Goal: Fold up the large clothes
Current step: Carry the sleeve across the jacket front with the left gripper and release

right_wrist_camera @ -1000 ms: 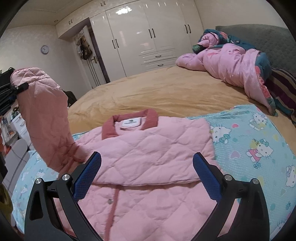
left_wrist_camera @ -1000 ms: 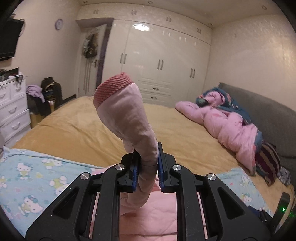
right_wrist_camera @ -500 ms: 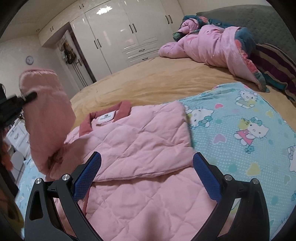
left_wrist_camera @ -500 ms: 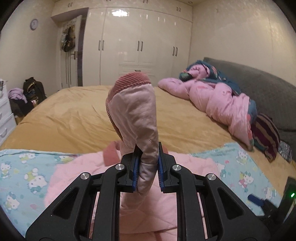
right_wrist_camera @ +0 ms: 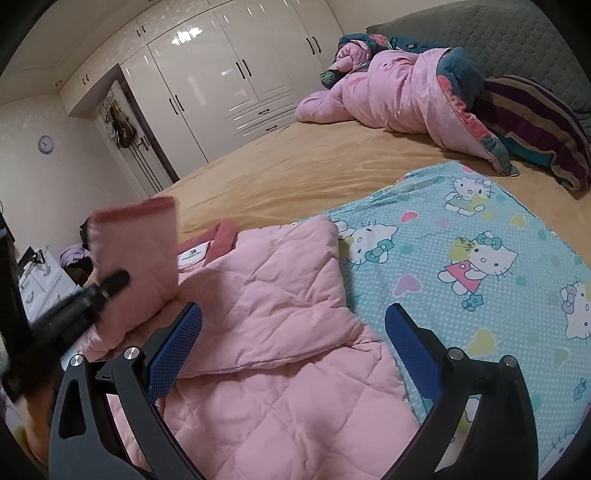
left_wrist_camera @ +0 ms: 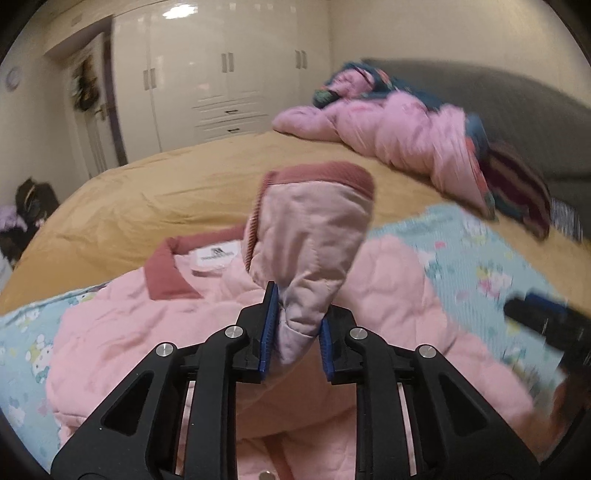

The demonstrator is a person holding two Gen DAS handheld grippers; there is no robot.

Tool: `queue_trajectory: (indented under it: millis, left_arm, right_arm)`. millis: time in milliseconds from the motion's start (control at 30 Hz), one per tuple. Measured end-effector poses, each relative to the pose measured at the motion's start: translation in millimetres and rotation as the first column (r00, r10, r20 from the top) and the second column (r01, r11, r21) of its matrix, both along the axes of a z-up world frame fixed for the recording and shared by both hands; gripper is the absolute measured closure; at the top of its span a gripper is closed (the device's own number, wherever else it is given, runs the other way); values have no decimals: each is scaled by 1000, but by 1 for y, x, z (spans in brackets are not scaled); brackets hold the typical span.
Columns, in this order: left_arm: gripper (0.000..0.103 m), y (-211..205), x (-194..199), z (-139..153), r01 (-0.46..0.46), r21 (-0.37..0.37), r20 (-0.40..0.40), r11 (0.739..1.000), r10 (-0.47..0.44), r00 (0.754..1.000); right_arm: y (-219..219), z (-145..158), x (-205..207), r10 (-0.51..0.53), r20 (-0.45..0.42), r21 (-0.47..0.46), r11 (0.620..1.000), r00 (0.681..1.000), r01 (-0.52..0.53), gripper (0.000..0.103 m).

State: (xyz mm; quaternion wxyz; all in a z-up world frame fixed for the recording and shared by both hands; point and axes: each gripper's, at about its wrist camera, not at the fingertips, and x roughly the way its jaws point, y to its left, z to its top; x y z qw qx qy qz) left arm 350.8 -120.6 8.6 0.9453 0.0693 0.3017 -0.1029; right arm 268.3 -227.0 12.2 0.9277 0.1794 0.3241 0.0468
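A pink quilted jacket (right_wrist_camera: pixel 280 332) lies on a Hello Kitty sheet (right_wrist_camera: pixel 480 266), collar (left_wrist_camera: pixel 166 273) away from me, its right side folded over the body. My left gripper (left_wrist_camera: pixel 295 332) is shut on the jacket's left sleeve (left_wrist_camera: pixel 310 236) and holds it up over the jacket, ribbed cuff (left_wrist_camera: pixel 321 175) on top. The sleeve (right_wrist_camera: pixel 136 251) and the left gripper (right_wrist_camera: pixel 74 306) also show in the right wrist view. My right gripper (right_wrist_camera: pixel 293 347) is open and empty, low over the jacket's middle.
The sheet lies on a bed with a mustard cover (right_wrist_camera: pixel 295 166). A pink duvet (right_wrist_camera: pixel 399 96) and striped blanket (right_wrist_camera: pixel 535 125) are heaped by the grey headboard (right_wrist_camera: pixel 498 33). White wardrobes (right_wrist_camera: pixel 229 81) line the far wall. A white dresser (right_wrist_camera: pixel 44 280) stands left.
My left gripper has carried the sleeve to the right and down, over the jacket's body. The right gripper stayed open and shifted a little to the right.
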Motion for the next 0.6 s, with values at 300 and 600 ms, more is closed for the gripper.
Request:
queue_trajectory:
  millis: [300, 600]
  left_arm:
    - [78, -29, -10, -46, 64, 115, -95, 991, -54, 994]
    - [24, -39, -31, -52, 134, 169, -103, 976, -118, 988]
  right_arm:
    - [-14, -6, 3, -31, -23, 28, 999, 999, 32, 4]
    - [-10, -13, 9, 10, -54, 90, 996, 998, -5, 4]
